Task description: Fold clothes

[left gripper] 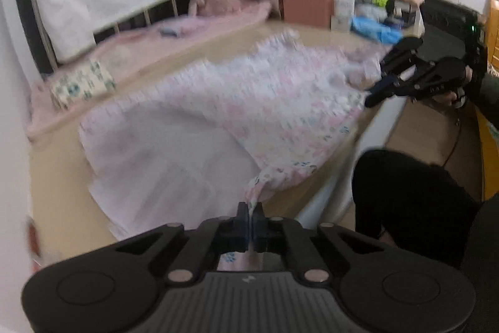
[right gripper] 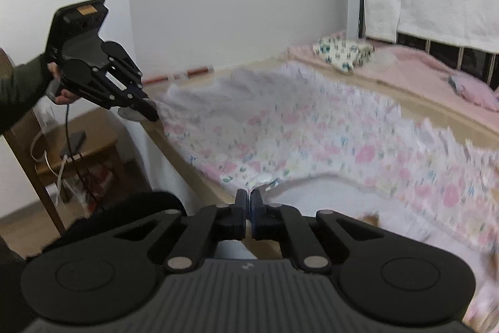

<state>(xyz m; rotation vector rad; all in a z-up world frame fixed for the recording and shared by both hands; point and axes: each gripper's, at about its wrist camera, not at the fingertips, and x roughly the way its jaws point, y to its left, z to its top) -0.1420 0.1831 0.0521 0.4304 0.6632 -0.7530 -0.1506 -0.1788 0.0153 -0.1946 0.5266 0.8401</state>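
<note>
A white garment with pink floral print (left gripper: 249, 108) lies spread on the tan bed surface, blurred by motion; it also shows in the right wrist view (right gripper: 312, 139). My left gripper (left gripper: 250, 209) is shut on a bunched corner of the garment at the near edge of the bed; it shows from the side in the right wrist view (right gripper: 151, 113). My right gripper (right gripper: 248, 197) is shut on another edge of the garment; it shows in the left wrist view (left gripper: 372, 97) at the garment's far right corner. The garment is stretched between the two grippers.
A folded cream cloth with green print (left gripper: 82, 83) lies on a pink blanket (left gripper: 193, 24) by the metal headboard. Boxes and bags (left gripper: 327, 2) crowd the far end. A wooden stool (right gripper: 78, 142) with cables stands beside the bed. My dark-clothed knee (left gripper: 405, 195) is close.
</note>
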